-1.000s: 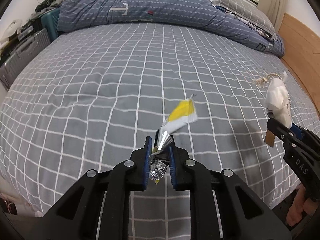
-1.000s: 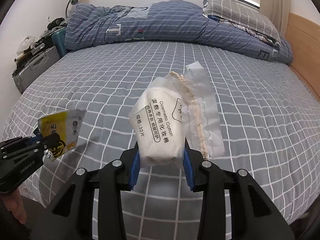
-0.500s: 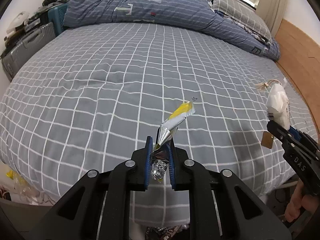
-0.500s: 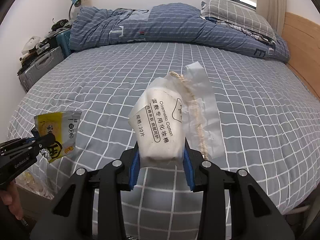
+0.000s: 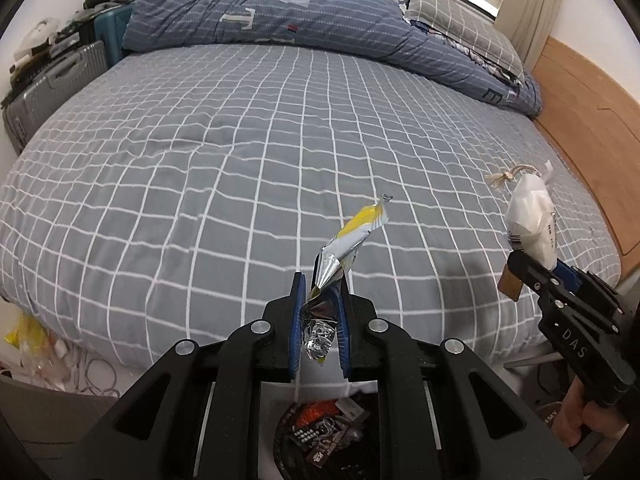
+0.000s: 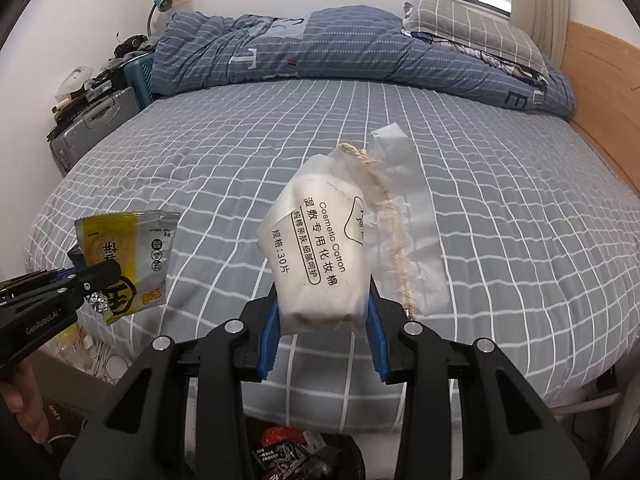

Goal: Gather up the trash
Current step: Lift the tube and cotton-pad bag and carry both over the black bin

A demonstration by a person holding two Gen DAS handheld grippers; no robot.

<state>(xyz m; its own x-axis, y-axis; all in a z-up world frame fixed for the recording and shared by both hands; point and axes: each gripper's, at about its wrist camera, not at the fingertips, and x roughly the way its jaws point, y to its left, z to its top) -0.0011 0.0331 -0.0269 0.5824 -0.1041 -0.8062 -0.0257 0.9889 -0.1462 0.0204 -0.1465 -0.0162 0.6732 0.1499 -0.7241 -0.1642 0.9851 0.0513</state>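
Note:
My left gripper (image 5: 320, 284) is shut on a yellow and silver foil wrapper (image 5: 352, 236), which sticks up above the foot of the bed. The right wrist view shows that wrapper (image 6: 132, 256) flat-on at the left, in the left gripper (image 6: 94, 280). My right gripper (image 6: 322, 308) is shut on a white cosmetic cotton pack (image 6: 320, 248) with a clear plastic flap and a rope cord. That pack (image 5: 532, 220) and the right gripper (image 5: 532, 268) show at the right of the left wrist view. A dark trash bin (image 5: 324, 432) with printed wrappers lies below both grippers, also the bin (image 6: 296, 456) in the right wrist view.
The grey checked bed (image 5: 240, 152) fills the view, with a blue duvet (image 5: 280, 16) and a pillow (image 5: 460, 24) at the back. Grey suitcases (image 5: 52, 84) stand at the left, a wooden bed frame (image 5: 580, 112) at the right. Loose bags and cables (image 5: 44, 352) lie on the floor at lower left.
Both grippers have drawn back from the bed with their loads still held. The bed's near edge, the floor and the trash bin have come into view below them.

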